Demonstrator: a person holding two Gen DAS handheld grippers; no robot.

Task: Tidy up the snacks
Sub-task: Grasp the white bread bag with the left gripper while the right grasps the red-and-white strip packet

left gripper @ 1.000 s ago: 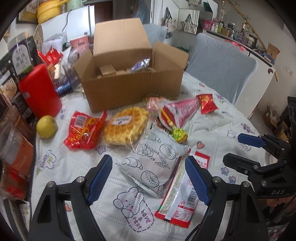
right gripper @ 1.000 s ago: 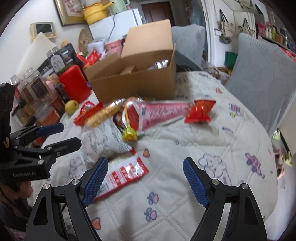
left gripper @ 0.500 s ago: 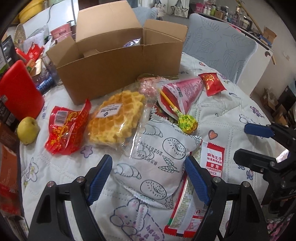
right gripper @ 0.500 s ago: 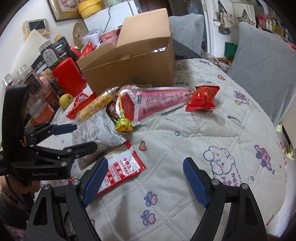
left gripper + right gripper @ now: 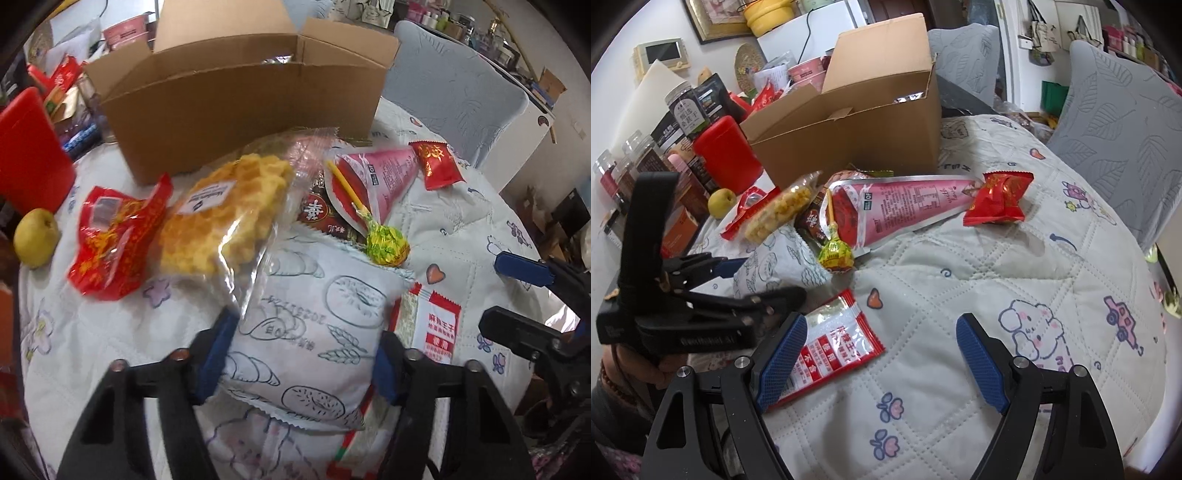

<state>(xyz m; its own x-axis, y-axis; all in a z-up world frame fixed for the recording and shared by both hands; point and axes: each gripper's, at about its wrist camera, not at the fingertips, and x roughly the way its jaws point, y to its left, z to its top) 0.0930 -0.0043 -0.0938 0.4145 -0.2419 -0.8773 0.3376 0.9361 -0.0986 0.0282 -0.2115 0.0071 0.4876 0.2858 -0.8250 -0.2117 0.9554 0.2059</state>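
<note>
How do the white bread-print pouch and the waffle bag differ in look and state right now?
The white bread-print pouch is opaque, with line drawings; the waffle bag is clear, its yellow waffle showing. The pouch sits between the left gripper, whose jaws have just been closing onto its sides; the waffle bag is ungripped, its edge lapping over the pouch. Both lie on the quilted tablecloth before the cardboard box.

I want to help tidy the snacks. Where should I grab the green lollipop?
Take the green lollipop by its thin yellow stick, coming from above. The stick lies flat across the pink cone packet with room either side, while the round wrapped head would probably slip.
</note>
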